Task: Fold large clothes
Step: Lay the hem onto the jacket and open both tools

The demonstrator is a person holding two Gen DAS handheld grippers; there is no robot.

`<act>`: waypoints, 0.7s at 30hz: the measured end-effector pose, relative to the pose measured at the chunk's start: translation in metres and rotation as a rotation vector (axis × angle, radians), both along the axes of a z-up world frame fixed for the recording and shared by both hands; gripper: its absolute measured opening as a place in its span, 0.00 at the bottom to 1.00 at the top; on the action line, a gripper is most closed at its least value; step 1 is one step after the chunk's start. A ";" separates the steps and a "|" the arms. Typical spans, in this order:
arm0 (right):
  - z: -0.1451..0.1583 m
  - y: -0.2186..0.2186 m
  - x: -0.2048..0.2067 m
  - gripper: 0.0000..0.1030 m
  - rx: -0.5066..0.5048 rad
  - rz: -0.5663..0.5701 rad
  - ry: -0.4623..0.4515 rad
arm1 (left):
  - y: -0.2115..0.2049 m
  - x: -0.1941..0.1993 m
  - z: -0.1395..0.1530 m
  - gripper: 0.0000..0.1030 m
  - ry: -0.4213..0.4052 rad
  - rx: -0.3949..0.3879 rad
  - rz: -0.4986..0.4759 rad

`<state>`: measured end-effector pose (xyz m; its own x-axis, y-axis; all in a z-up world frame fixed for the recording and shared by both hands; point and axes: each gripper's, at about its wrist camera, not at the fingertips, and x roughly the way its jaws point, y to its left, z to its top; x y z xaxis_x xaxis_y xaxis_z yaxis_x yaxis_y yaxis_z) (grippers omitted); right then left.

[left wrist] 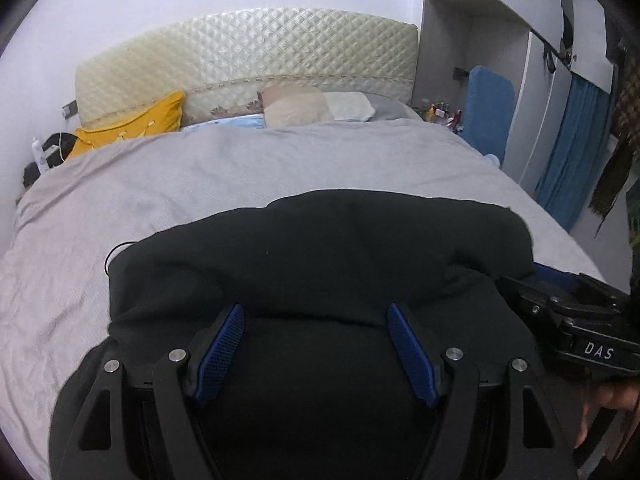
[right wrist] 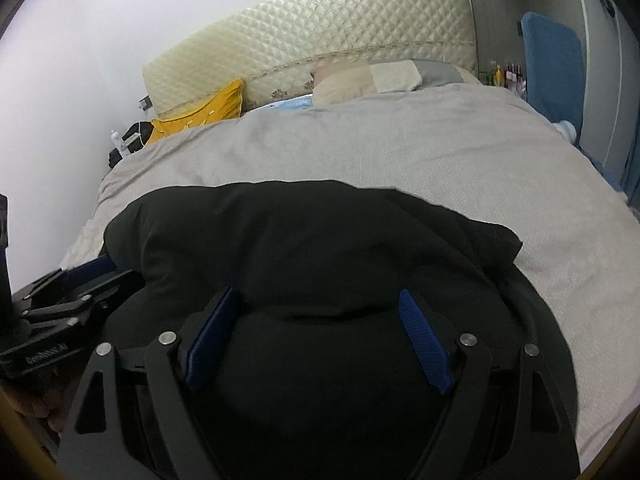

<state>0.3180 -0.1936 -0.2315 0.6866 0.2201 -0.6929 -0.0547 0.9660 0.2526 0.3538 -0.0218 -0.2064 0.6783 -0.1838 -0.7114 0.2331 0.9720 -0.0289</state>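
Note:
A large black garment lies bunched on the grey bedspread at the near end of the bed; it also shows in the right wrist view. My left gripper is open, its blue pads wide apart just above the near fold of the cloth. My right gripper is open too, with its pads spread over the same garment. The right gripper's body shows at the right of the left wrist view. The left gripper's body shows at the left of the right wrist view.
A quilted cream headboard backs the bed. A yellow pillow and beige and grey pillows lie at the head. A blue upright pad and a wardrobe with blue curtain stand to the right.

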 end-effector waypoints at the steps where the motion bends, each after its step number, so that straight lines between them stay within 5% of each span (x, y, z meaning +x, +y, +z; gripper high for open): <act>1: -0.002 0.002 0.002 0.82 -0.007 -0.005 0.000 | -0.001 0.002 -0.002 0.72 -0.001 0.004 0.000; 21: -0.038 0.024 0.041 0.97 -0.095 -0.038 -0.005 | -0.002 0.025 -0.035 0.73 -0.025 0.052 0.053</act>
